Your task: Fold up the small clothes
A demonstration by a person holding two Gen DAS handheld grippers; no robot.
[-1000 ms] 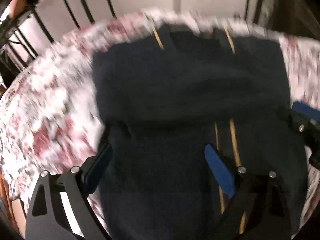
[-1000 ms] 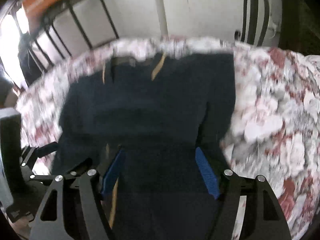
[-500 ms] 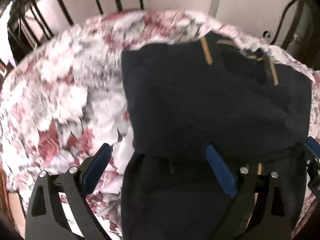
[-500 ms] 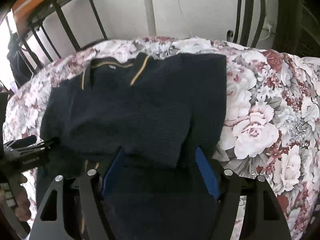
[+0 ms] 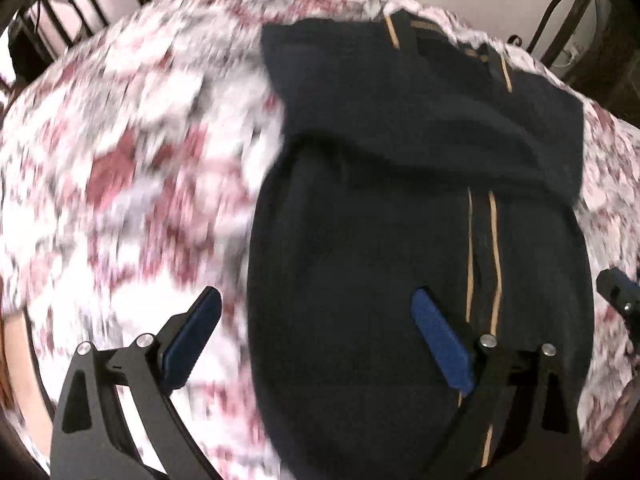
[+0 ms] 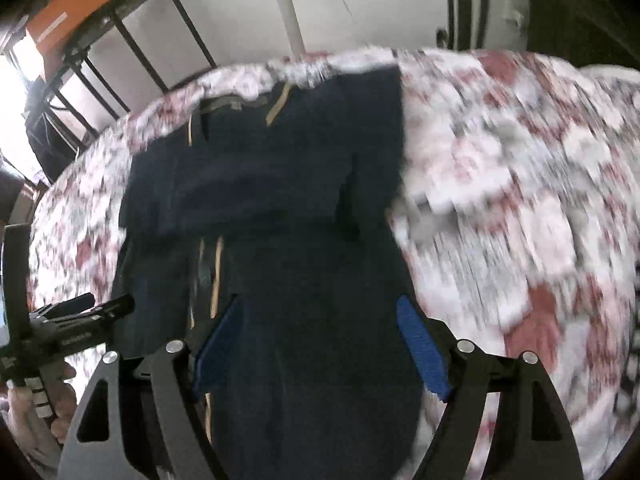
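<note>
Sweater (image 5: 400, 240) top folded down at twelve o'clock; my left claw (image 5: 316, 336) wide, right claw (image 6: 320, 344) opening, both empty; more folds remain.

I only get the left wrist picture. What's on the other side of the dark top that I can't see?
Observer: More of the flowery cloth spreads out past the navy garment.
Operator: Is the right gripper holding it?
Observer: No. The right gripper hangs over the garment, jaws opening, nothing pinched.
Operator: Anything behind the bed?
Observer: A black metal stand with an orange box on top.
</note>
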